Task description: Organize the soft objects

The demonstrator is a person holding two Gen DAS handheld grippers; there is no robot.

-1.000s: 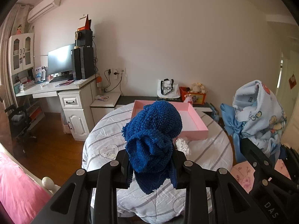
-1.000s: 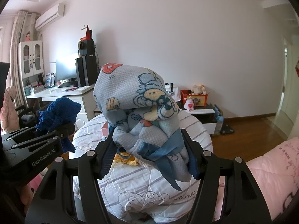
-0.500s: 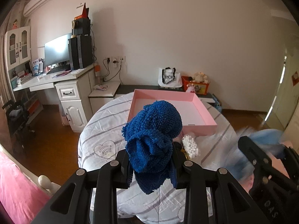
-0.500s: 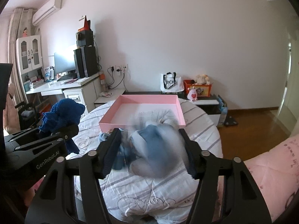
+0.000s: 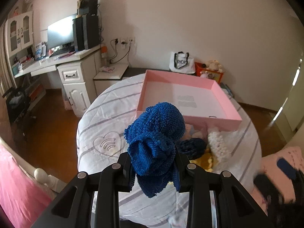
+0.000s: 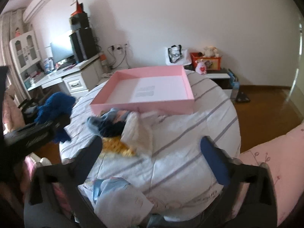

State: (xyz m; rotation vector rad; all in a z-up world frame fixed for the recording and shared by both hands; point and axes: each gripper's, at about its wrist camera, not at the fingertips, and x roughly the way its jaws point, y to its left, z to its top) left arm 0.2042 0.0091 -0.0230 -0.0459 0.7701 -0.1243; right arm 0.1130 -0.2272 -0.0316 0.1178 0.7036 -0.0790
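A plain pale wall (image 5: 190,19) backs the room above a brown wooden floor (image 6: 266,102). Against that wall, left, stands a white desk (image 5: 76,70) bearing a monitor (image 5: 60,30) and black speakers (image 5: 87,32); a white glass-door cabinet (image 5: 18,32) stands further left, an air conditioner (image 6: 38,1) high above it.

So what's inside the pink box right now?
The pink box holds no soft things; only a pale printed patch shows on its white floor. The near wall hides a thin strip of floor along that edge.
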